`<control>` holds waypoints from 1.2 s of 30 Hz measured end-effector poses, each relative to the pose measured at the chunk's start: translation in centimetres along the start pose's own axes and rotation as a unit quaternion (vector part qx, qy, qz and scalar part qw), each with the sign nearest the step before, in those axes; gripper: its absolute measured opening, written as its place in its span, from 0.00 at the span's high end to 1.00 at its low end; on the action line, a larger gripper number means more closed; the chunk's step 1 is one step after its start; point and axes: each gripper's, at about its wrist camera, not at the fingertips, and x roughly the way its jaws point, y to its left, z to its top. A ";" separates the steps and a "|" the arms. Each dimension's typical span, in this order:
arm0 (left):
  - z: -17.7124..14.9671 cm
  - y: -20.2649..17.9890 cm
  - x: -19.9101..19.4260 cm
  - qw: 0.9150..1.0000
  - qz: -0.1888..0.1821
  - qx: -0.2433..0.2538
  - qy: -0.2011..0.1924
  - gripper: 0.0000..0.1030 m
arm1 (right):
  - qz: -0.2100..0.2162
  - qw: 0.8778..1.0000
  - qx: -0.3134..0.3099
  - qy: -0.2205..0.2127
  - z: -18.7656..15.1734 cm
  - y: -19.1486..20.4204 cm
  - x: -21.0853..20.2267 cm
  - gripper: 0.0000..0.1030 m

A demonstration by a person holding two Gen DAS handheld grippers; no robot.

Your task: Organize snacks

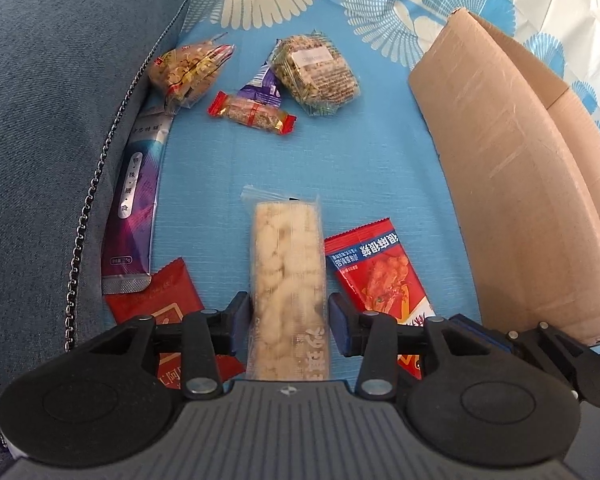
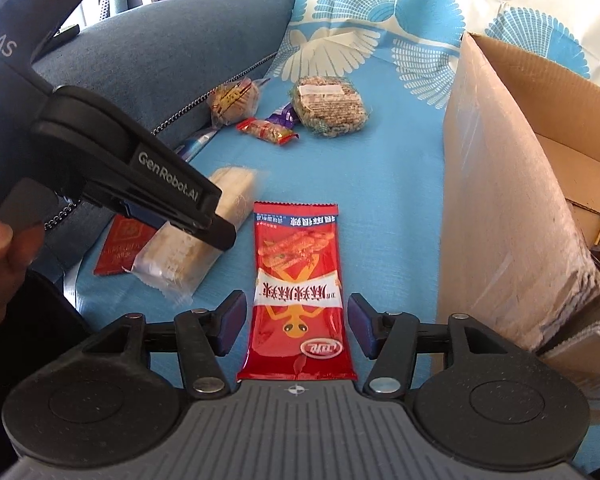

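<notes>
Nearest the lens in each wrist view, the tongs stand spread around a snack without pinching it. The left gripper (image 1: pixel 289 320) straddles a pale puffed-rice bar (image 1: pixel 287 280) in a clear crinkly wrapper, its pads just beside the long edges. The right gripper (image 2: pixel 294 320) brackets a glossy red spicy-strip packet (image 2: pixel 298 280), flat and rectangular, with a visible gap on both sides.

Both snacks lie on the blue woven cloth (image 1: pixel 340 168). The step in hand looks like a paired pick-up; the next move calls for closing each pair of pads squarely on its packet, gently enough that the slippery film does not squirt out, then lifting toward the cardboard box (image 2: pixel 500 200) at three o'clock.

At nine o'clock in the left view a long purple foil sachet (image 1: pixel 138 200) lies against the denim-blue cushion (image 1: pixel 60 100), with a flat dark-red packet (image 1: pixel 156 300) below it.

Farther off, at twelve o'clock, sit a peanut brittle pack (image 1: pixel 188 74), a small red-ended candy bar (image 1: pixel 252 114) and a square seed cake (image 1: pixel 316 74), knobbly under clear film.
</notes>
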 end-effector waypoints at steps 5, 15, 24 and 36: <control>0.1 -0.1 0.3 1.000 0.000 -0.001 0.002 0.51 | 0.003 1.000 0.006 0.002 0.2 -0.1 0.5 0.40; 0.2 -0.7 0.7 1.000 0.009 0.013 0.003 0.43 | 0.003 1.000 0.010 0.008 0.3 -0.2 1.3 0.40; 0.2 -1.1 0.8 1.000 0.016 0.023 0.003 0.41 | -0.006 1.000 -0.005 0.008 0.1 0.1 1.5 0.48; 0.3 -1.2 1.0 0.999 0.018 0.027 0.002 0.40 | -0.023 1.000 -0.013 -0.011 0.2 0.1 0.8 0.52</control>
